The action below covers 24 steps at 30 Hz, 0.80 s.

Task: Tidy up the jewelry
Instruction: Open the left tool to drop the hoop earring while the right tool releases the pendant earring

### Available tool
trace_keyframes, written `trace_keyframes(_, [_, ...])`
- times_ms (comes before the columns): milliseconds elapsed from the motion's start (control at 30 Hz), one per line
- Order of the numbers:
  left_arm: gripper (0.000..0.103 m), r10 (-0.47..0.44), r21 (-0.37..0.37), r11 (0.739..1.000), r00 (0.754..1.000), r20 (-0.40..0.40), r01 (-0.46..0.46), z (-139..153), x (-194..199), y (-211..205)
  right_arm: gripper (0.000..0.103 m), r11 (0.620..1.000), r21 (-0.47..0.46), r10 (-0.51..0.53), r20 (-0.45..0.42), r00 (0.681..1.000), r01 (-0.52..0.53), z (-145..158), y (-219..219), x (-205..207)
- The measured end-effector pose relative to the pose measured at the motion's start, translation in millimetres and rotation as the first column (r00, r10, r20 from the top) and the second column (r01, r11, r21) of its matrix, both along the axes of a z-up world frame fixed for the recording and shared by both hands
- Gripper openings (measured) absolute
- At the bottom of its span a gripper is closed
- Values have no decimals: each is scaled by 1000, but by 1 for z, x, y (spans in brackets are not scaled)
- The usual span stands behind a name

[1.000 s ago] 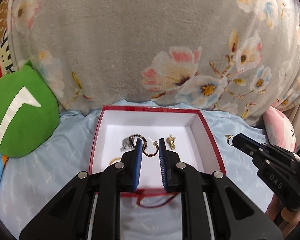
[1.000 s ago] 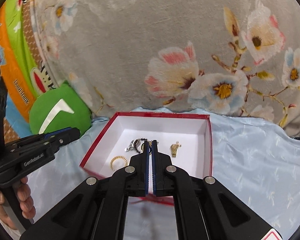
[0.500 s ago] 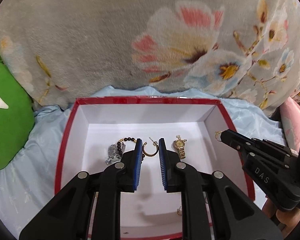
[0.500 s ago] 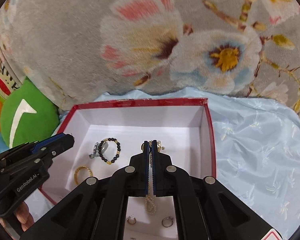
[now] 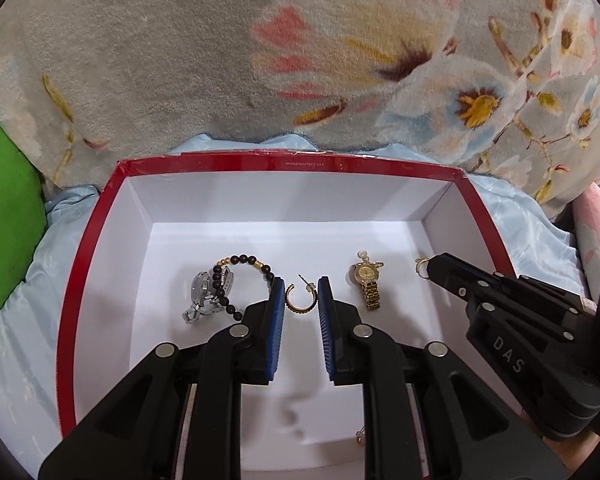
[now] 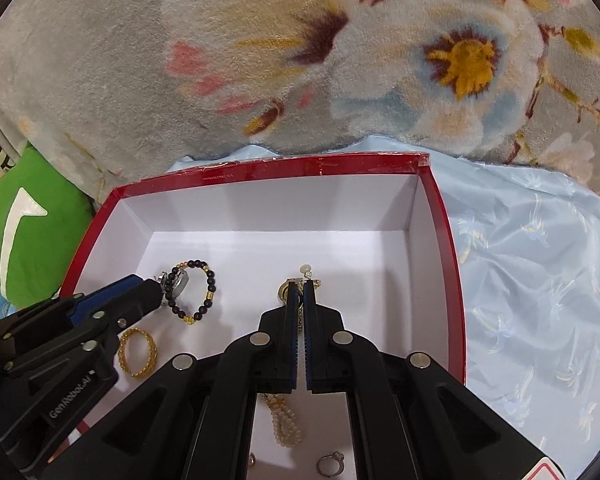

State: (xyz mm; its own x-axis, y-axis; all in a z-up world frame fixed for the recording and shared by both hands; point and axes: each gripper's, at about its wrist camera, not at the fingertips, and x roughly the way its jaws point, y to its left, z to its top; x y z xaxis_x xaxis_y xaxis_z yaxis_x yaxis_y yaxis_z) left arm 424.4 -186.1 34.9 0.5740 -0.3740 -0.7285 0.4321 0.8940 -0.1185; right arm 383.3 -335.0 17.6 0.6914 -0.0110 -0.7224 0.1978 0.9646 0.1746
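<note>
A red box with a white inside (image 5: pixel 80 264) (image 6: pixel 440 216) holds the jewelry. In the left wrist view my left gripper (image 5: pixel 301 286) is open, its tips either side of a gold hoop earring (image 5: pixel 300 302). Left of it lie a dark bead bracelet (image 5: pixel 240 264) and a silver watch (image 5: pixel 204 292); right of it lies a gold watch (image 5: pixel 368 284). My right gripper (image 5: pixel 430 266) (image 6: pixel 300 286) is shut on a small gold earring (image 5: pixel 421 267) and hangs over the box's right side. The right wrist view also shows a gold bangle (image 6: pixel 137 352), a pearl strand (image 6: pixel 286 420) and a silver ring (image 6: pixel 330 463).
The box sits on a pale blue sheet (image 6: pixel 540 280). A grey floral blanket (image 5: pixel 260 60) rises behind it. A green cushion (image 6: pixel 28 224) lies to the left. My left gripper shows at the left of the right wrist view (image 6: pixel 152 290).
Both grippers have moved forward and down into the box, which now fills the views. The left gripper stays open around the hoop earring; the right stays shut on its earring.
</note>
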Motion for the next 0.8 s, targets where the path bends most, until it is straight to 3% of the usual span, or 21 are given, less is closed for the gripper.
trace_keyframes(100, [19, 10, -4, 1000, 1000, -6, -10, -4, 1, -1, 2, 1000, -3, -5, 3, 1000, 5, 0, -1, 0])
trace_keyframes(267, [39, 30, -8, 1000, 1000, -2, -30, -6, 2, 1, 7, 1000, -4, -22, 10, 1000, 22, 0, -4, -1])
trace_keyframes(800, [39, 31, -2, 1000, 1000, 4, -31, -7, 1, 1, 7, 999, -24, -21, 14, 1000, 21, -1, -1, -2])
